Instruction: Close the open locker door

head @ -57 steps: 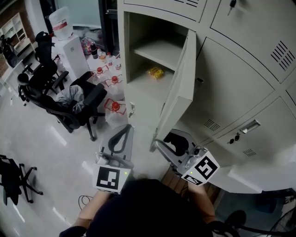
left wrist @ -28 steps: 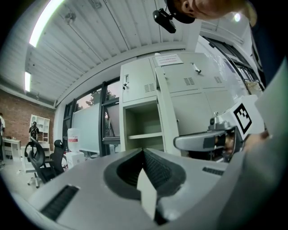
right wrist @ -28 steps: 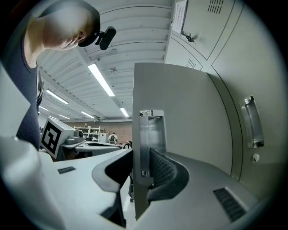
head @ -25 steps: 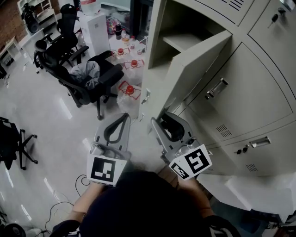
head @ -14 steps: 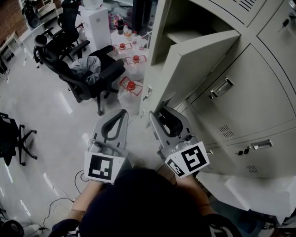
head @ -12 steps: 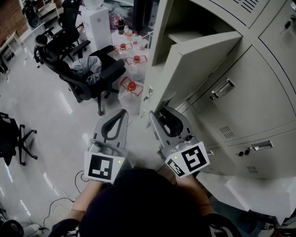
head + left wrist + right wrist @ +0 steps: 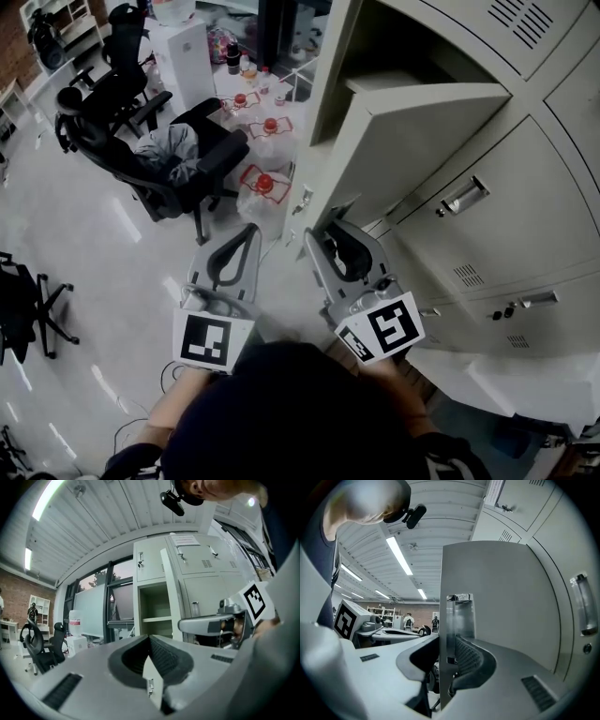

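Note:
The pale grey locker door stands part-way open in front of its compartment, swung well round toward the locker front. My right gripper is at the door's lower free corner; in the right gripper view the door's edge runs between the jaws of the right gripper, with the pads closed against it. To the left of it, apart from the door, my left gripper hangs over the floor, its tips together and holding nothing. The left gripper view shows the left gripper pointing at the open compartment.
A black office chair stands left of the locker. Red-capped water bottles, a plastic bag and a white dispenser crowd the floor by it. The locker below has a metal handle. A second chair is at far left.
The door has swung from wide open toward the locker front, with my right gripper staying on its free edge. Both grippers have shifted a little toward the locker.

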Motion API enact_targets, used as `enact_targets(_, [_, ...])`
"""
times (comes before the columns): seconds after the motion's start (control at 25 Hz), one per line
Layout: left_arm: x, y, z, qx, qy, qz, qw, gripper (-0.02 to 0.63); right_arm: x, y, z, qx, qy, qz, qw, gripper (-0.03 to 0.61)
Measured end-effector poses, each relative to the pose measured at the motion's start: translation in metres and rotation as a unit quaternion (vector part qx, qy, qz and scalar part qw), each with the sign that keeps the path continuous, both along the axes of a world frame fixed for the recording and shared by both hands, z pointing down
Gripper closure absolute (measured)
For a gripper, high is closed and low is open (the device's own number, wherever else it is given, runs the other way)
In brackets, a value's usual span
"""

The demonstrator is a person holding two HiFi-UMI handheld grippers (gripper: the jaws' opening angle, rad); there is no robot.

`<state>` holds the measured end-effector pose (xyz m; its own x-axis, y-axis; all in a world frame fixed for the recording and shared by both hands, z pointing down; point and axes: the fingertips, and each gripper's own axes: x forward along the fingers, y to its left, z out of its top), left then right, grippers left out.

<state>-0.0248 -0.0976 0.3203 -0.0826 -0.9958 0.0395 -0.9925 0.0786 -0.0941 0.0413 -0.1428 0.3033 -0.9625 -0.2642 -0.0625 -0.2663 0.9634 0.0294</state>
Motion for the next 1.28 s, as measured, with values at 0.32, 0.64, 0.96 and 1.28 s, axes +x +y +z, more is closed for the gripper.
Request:
enact_targets(0.32, [-0.042,-0.037,-0.009,0.009,0.005,0.052,0.9986,0.614,-0.036,-0.024,0.000,0.002,0.006,0.048,0.999,0.469])
enact_targets(0.64, [-0.076,-0.072,-0.008,0.006,0.016,0.109,0.9939,0.614,-0.065,-0.049,-0.002,0.004,0.008,0.103,0.995,0.476])
enact_targets(0.96, [-0.095,-0.103,-0.007,0.008,0.013,0.168,0.9857,0.614,-0.082,-0.070,-0.002,0.006,0.005,0.160,0.987,0.477])
enact_targets(1.28, [-0.106,-0.124,-0.006,0.005,0.014,0.226,0.9741,0.614,-0.092,-0.086,-0.003,0.007,0.003,0.217,0.976,0.476])
